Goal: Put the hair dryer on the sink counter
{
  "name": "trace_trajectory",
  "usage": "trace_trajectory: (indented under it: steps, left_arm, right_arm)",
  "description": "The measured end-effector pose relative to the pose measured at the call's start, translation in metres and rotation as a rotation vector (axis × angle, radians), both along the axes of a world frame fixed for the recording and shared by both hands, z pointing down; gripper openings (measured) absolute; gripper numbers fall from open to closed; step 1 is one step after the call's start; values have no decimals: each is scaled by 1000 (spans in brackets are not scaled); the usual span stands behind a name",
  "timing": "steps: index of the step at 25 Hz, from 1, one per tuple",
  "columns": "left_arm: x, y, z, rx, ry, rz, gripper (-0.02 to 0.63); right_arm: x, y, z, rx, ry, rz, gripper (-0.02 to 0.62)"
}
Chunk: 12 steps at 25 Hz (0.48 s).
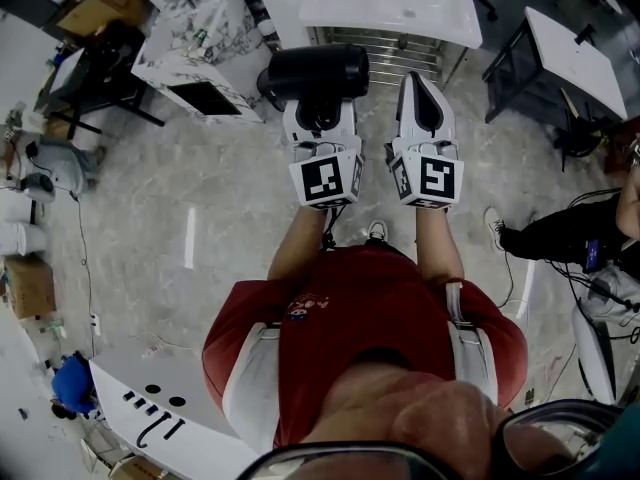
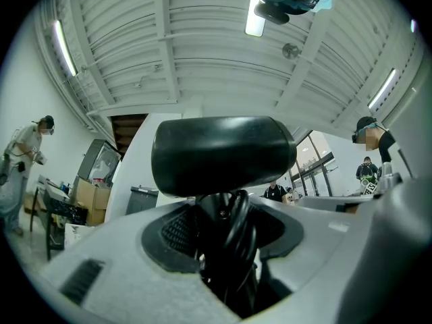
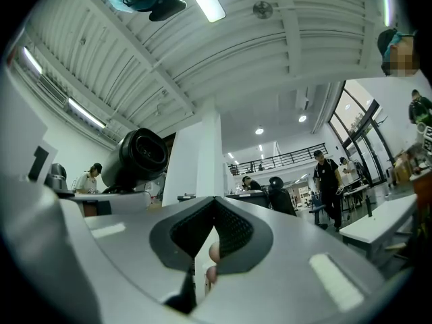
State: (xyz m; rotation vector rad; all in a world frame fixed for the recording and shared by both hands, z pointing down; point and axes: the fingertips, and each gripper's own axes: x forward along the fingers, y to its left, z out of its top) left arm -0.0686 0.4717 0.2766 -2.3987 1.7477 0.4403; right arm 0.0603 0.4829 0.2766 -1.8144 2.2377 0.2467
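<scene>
The black hair dryer [image 1: 315, 73] is held out in front of me, its barrel lying crosswise above the floor. My left gripper [image 1: 320, 108] is shut on its handle, and a loop of black cord sits between the jaws too. In the left gripper view the hair dryer [image 2: 223, 155] fills the middle, just above the left gripper [image 2: 223, 231]. Beside it, my right gripper [image 1: 421, 80] is shut, its pads together with nothing between them. From the right gripper [image 3: 210, 211] view, the hair dryer [image 3: 143, 155] shows nozzle-on at the left.
A white counter [image 1: 390, 3] over a metal rack stands straight ahead. To the left is a marble-patterned cabinet [image 1: 195, 48]; white tables [image 1: 575, 53] are at the right. A person in black [image 1: 560, 238] stands right, with cables on the floor. A cardboard box [image 1: 30, 283] is far left.
</scene>
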Motion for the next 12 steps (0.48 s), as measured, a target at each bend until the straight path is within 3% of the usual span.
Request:
trace_trajectory:
  steps: [12]
  left_arm:
    - [60, -54, 0, -17, -7, -44, 201]
  right_arm:
    - [62, -61, 1, -18, -18, -35, 2]
